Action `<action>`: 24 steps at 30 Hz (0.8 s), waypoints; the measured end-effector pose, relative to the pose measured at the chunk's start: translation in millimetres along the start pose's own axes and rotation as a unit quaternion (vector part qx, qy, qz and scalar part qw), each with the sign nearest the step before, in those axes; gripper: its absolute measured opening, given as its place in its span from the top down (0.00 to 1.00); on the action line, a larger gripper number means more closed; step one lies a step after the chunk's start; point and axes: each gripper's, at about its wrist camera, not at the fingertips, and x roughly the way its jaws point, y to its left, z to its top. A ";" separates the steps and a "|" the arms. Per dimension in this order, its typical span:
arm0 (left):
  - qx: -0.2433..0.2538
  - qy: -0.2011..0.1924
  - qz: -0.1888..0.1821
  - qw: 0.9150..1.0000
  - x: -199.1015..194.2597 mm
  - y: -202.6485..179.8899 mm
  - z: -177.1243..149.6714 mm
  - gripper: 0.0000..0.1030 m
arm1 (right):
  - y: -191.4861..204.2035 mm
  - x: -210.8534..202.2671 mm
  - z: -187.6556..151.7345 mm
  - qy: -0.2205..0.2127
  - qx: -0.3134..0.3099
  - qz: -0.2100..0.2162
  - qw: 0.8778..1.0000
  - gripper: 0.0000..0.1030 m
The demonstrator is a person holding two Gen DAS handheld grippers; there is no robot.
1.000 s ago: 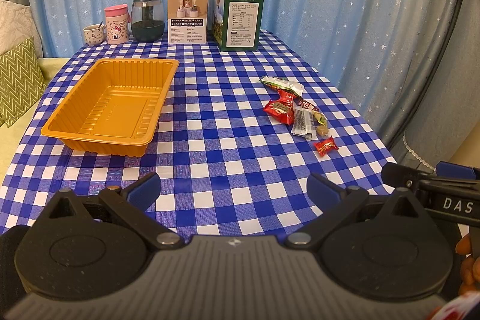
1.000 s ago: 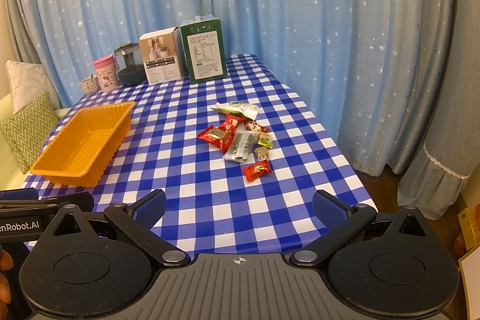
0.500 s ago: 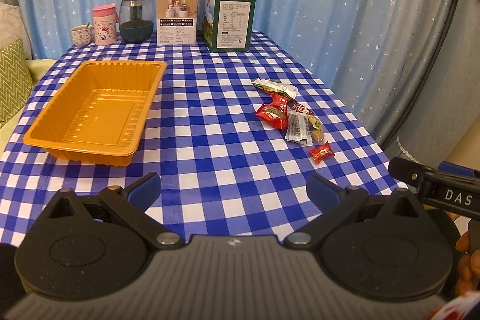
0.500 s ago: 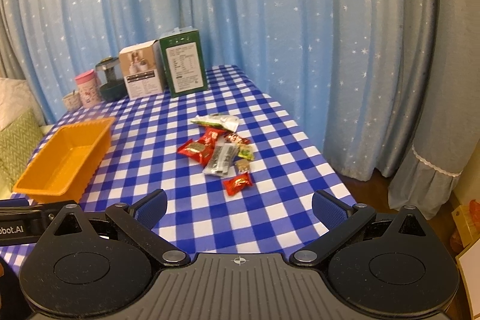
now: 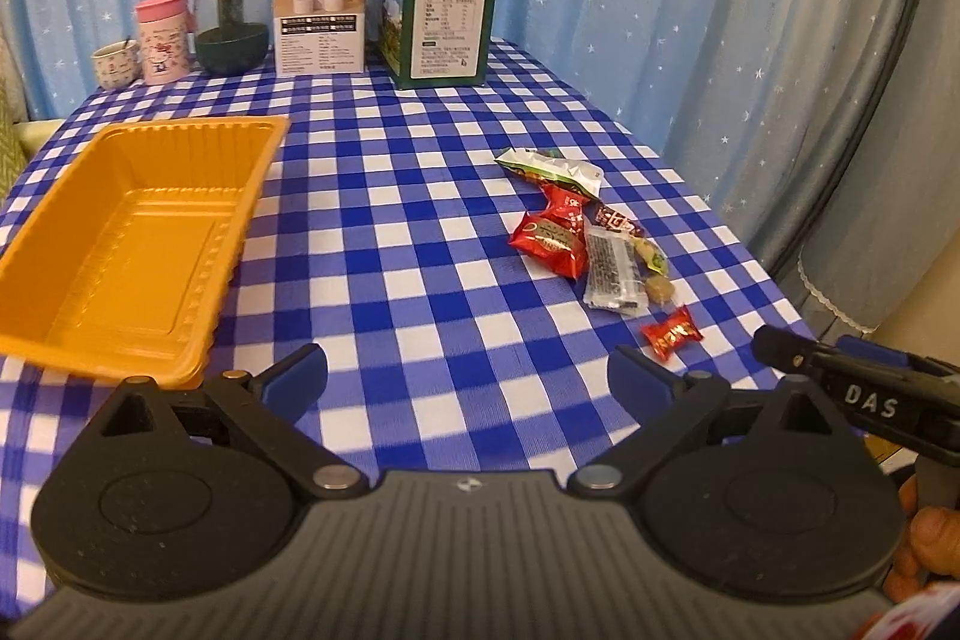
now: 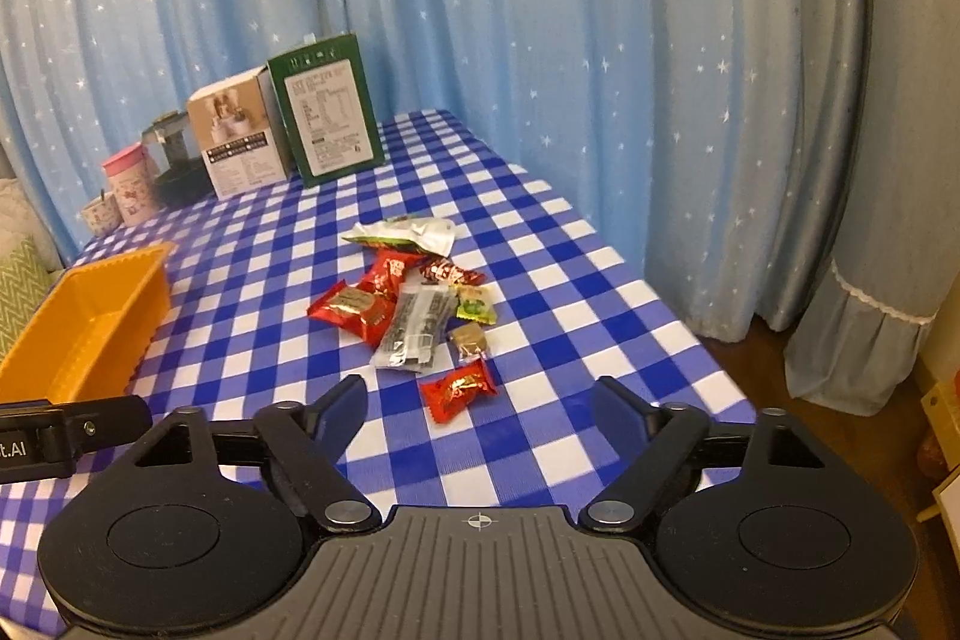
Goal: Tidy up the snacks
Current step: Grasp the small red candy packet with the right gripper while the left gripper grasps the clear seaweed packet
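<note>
My left gripper hangs tilted down over the table's near edge, jaws spread wide, nothing between them; my right gripper beside it has just been closing partway, jaws apart and empty.

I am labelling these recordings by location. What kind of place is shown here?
Most likely a room in a home. A table with a blue checked cloth stands before star-print curtains; a pink cup and boxes stand at the back, and a cushion lies beside the table.
</note>
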 end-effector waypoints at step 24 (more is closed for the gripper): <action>0.003 0.025 -0.032 0.999 93.5 11.7 15.4 0.04 | 4.7 125.8 -1.7 0.058 0.020 -0.029 0.998 0.71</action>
